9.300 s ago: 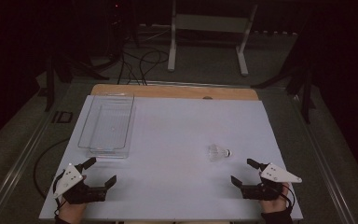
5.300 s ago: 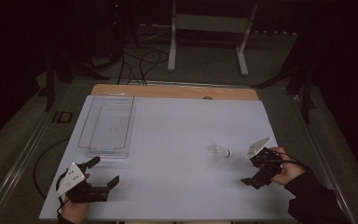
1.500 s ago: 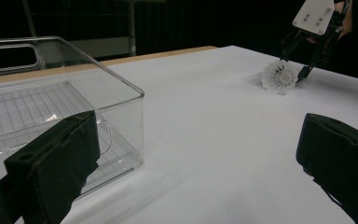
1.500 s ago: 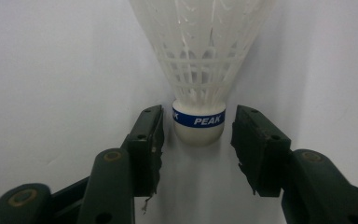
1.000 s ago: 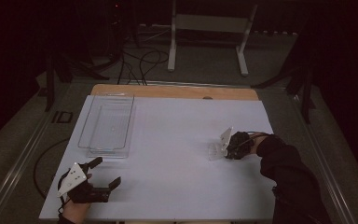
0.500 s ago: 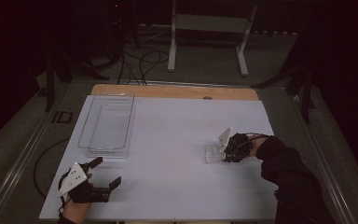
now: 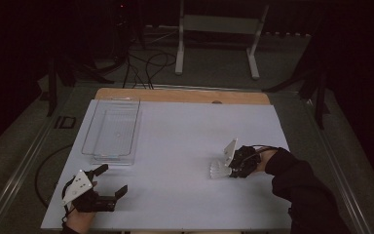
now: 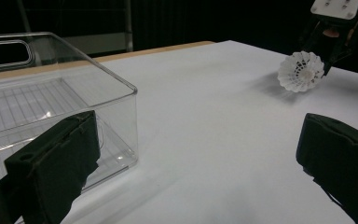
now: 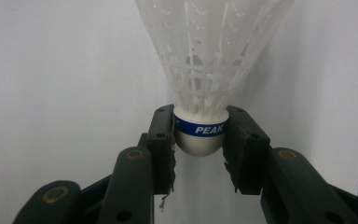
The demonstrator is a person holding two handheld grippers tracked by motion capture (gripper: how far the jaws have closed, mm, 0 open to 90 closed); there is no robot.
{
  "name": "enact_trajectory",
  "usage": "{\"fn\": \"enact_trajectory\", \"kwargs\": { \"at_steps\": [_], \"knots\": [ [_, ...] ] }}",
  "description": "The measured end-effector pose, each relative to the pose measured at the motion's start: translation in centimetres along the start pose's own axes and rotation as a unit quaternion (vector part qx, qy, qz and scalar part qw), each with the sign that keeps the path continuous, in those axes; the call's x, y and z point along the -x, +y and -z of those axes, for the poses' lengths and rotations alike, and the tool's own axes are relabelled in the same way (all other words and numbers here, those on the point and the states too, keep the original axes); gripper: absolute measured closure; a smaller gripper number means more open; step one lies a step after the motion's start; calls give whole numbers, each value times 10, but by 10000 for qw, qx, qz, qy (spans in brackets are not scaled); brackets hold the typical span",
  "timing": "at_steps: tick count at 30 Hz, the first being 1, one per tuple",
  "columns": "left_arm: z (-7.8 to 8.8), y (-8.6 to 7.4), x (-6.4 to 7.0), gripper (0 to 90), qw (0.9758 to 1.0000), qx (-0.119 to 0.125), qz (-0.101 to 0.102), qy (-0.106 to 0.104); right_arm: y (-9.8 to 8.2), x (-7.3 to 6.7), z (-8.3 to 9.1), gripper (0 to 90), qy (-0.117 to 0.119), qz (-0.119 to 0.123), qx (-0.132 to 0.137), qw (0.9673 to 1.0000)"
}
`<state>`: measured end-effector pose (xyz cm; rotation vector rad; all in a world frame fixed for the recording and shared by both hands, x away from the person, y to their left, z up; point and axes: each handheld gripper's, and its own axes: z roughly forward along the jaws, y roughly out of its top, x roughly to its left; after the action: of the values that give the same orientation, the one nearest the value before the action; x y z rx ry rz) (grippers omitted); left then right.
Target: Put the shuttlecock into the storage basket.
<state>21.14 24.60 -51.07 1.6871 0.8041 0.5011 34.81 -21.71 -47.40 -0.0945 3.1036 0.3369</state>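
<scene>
A white plastic shuttlecock [image 7: 218, 170] with a blue band reading PEAK [image 9: 200, 127] is at the right of the white table. My right gripper [image 7: 230, 170] is shut on its rounded cork head, one jaw on each side, and the skirt points away from the hand toward the left. The left gripper view has the shuttlecock [image 8: 300, 71] low over the sheet with the right gripper [image 8: 325, 56] behind it. My left gripper [image 7: 113, 179] rests open at the front left, nothing between its jaws [image 8: 196, 163].
A clear plastic bin [image 7: 135, 129] stands empty at the left, just beyond my left gripper, its near corner [image 8: 133, 91] close to the jaws. A wooden strip [image 7: 185, 95] edges the far side. Metal stand legs [image 7: 179, 44] and cables lie beyond it.
My right gripper came in from the front right corner to the shuttlecock and shut on its head. In the last second it drew slightly toward the person. The left gripper stayed put.
</scene>
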Motion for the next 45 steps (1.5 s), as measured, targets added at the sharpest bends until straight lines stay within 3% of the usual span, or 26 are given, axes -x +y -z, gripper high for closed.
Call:
{"fn": "enact_trajectory", "kwargs": {
  "at_steps": [8, 14, 23, 26, 29, 38, 45],
  "knots": [
    [-2, 0, 1, 2, 10000, -86, -1, -34, 8, -15, -4, 655, 128, 24, -40, 9999],
    [-3, 1, 3, 2, 9999, -101, -21, -32, 12, -22, -4, 655, 80, 42, 39, 10000],
    [-7, 3, 2, 3, 9990, -443, 3, -50, 19, -41, -8, 655, 6, 252, 118, 9996],
    [-8, 3, 2, 3, 9983, -581, 46, -12, 23, -43, -9, 655, 31, 98, 75, 9999],
    [-9, 3, 0, 3, 9975, -706, 84, 14, 26, -45, -8, 656, 104, -206, 119, 9997],
    [-15, 2, -1, 3, 9923, -1224, 168, 17, 29, -52, -5, 656, 129, -111, 335, 9993],
    [-22, 8, 4, 2, 9855, -1663, 202, -271, 27, -55, -6, 656, 217, -100, 438, 9988]
  ]
}}
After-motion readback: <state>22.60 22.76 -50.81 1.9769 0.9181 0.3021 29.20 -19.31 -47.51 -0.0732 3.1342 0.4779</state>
